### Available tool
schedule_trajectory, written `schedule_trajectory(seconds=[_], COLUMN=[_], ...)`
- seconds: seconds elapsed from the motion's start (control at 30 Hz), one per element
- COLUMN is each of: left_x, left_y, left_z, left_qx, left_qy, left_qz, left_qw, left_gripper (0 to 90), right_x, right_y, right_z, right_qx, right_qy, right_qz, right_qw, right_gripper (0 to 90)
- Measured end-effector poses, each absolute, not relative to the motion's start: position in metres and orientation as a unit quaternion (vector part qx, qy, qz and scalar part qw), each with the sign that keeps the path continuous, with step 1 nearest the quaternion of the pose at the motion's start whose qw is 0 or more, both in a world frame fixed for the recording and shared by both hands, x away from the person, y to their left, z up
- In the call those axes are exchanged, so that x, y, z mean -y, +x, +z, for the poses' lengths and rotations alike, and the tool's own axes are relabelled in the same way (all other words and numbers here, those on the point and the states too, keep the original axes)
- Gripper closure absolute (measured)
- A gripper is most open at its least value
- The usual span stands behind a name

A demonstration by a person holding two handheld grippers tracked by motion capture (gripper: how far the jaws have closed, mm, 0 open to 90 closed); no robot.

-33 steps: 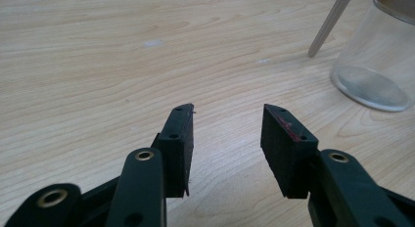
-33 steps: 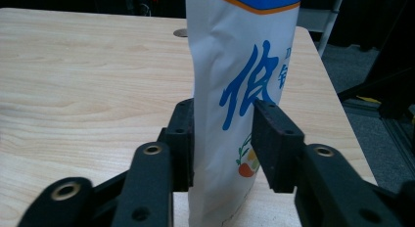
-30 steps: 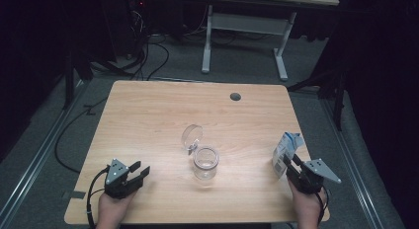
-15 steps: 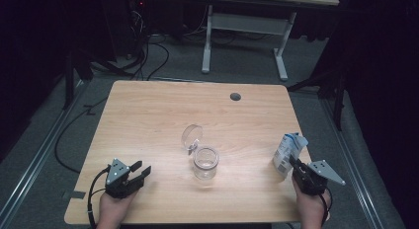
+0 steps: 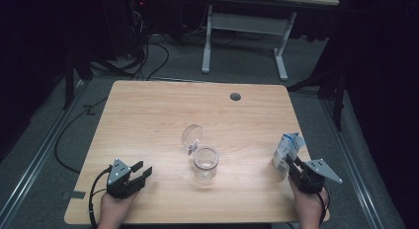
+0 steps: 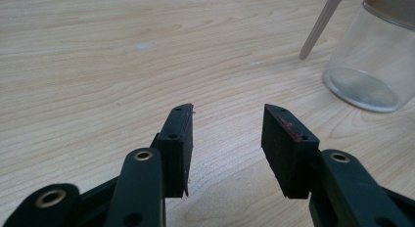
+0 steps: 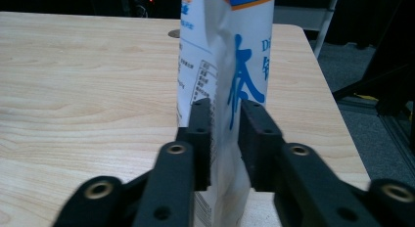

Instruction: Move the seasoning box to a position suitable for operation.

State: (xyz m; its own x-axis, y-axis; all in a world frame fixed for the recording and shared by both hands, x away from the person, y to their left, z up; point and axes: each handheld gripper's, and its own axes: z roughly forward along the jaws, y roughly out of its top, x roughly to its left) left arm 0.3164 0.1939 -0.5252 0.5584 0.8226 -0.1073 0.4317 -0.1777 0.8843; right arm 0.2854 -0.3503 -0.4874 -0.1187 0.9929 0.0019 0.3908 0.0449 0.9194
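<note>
Pinching a white-and-blue pouch at the table's right edge

Gripping pouch [image 7: 222, 90] between right gripper [image 7: 225, 134] pads, jaws just eased after squeezing; upright now, earlier tilted. Left gripper [image 6: 227, 134] parted, empty, unmoved. Farther off, open glass jar [image 5: 205, 162] mid-table [image 5: 148, 115].

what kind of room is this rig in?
Probably a lab or workshop set up for recording, not a home. A bare wooden table with a cable hole stands on grey carpet, loose cables run across the floor behind it, and a second desk frame sits in the dark background.
</note>
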Motion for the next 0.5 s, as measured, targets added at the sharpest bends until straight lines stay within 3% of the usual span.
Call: schedule_trajectory(seconds=[0.17, 0.5], left_x=[-0.1939, -0.1918], left_y=[0.3163, 0.3151], left_z=[-0.5251, -0.526], left_qx=[-0.421, -0.414], left_qy=[0.74, 0.741], left_qz=[0.198, 0.191], left_qw=[0.486, 0.494], left_gripper=[51.8, 49.8], right_x=[0.3519, 0.3497], right_y=[0.2834, 0.2835], right_z=[-0.4874, -0.4853], right_qx=[-0.634, -0.646], right_qy=[0.545, 0.532], right_qz=[0.412, 0.419], right_qw=[0.362, 0.352], right_gripper=[89.3, 90.0])
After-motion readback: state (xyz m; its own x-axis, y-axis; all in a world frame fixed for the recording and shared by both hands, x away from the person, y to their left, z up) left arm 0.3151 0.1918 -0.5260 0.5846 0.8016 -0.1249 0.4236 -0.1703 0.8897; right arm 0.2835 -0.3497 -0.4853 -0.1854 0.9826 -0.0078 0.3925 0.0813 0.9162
